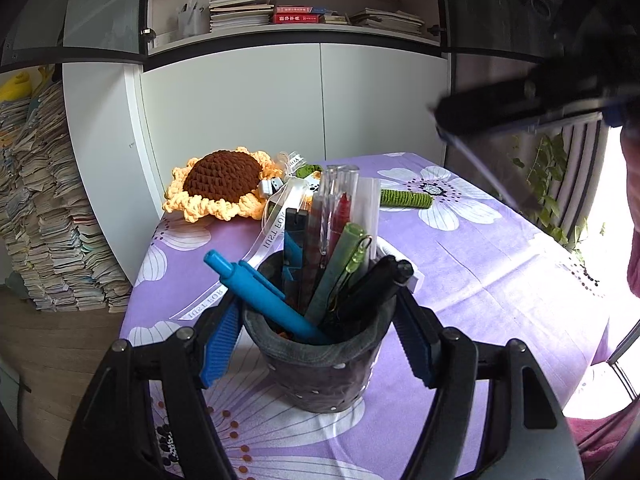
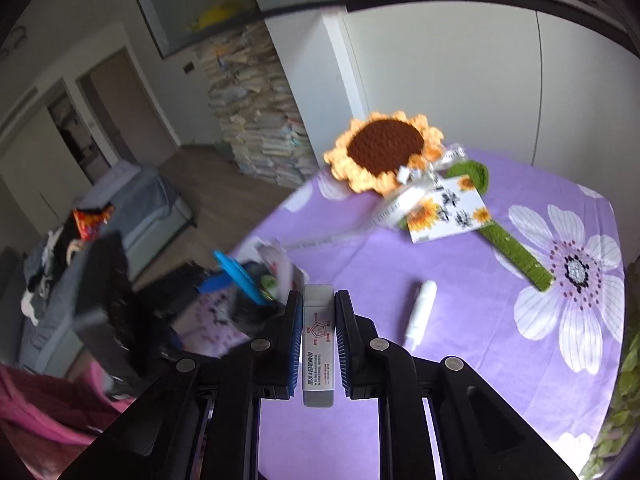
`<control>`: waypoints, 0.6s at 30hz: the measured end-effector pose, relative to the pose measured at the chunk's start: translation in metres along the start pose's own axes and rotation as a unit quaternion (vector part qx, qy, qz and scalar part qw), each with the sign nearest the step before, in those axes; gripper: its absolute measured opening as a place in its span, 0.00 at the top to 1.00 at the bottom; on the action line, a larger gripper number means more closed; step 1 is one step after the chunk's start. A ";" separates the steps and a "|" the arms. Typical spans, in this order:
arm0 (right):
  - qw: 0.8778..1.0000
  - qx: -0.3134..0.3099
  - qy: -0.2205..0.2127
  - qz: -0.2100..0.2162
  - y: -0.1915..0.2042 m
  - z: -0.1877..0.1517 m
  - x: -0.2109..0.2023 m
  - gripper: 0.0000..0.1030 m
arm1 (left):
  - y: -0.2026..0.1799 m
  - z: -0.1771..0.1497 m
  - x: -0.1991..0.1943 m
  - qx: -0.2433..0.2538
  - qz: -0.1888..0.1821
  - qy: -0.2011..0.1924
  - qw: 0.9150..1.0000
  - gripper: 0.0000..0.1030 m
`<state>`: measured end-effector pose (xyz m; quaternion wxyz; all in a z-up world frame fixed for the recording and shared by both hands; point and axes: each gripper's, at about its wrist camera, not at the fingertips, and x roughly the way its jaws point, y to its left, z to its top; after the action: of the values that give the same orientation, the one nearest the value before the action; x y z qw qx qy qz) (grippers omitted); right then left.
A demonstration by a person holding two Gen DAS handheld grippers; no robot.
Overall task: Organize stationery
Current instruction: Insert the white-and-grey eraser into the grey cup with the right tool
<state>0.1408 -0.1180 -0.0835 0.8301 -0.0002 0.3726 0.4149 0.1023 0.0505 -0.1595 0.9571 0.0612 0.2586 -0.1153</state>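
the left gripper (image 1: 316,344) is closed on the pen holder (image 1: 320,368); ribbon (image 1: 276,224) reads "just for". only the right view shows the right gripper (image 2: 319,320) clamping a printed eraser (image 2: 318,344), white pen (image 2: 420,312) at 2 o'clock.

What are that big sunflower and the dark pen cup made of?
The sunflower looks crocheted from soft matte yarn: looped stitches show in its brown centre and yellow petals. The pen cup seems to be dark fabric, perhaps denim or felt, with a rolled rim and small pale studs; I cannot tell exactly.
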 end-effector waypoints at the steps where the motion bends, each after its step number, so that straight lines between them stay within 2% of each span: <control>1: 1.000 0.000 -0.014 0.020 0.006 0.007 -0.002 0.84 | -0.001 0.000 0.000 0.002 0.003 0.001 1.000 0.33; 4: 0.998 -0.009 -0.039 0.057 0.027 0.023 0.007 0.84 | 0.002 -0.001 0.002 -0.009 -0.003 0.005 1.000 0.33; 8: 0.995 0.015 -0.040 0.089 0.029 0.031 0.036 0.84 | 0.003 -0.002 0.001 -0.015 -0.005 0.004 1.000 0.33; 14: 0.993 0.049 -0.037 0.098 0.018 0.024 0.069 0.84 | 0.003 -0.001 0.002 -0.013 -0.005 0.002 1.000 0.33; 18: 0.994 0.026 -0.046 0.095 0.026 0.020 0.068 0.84 | 0.003 -0.001 0.001 -0.014 -0.005 0.003 1.000 0.33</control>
<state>0.1611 -0.0474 -0.1030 0.8031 0.0756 0.3431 0.4813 0.1036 0.0530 -0.1608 0.9565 0.0468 0.2633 -0.1167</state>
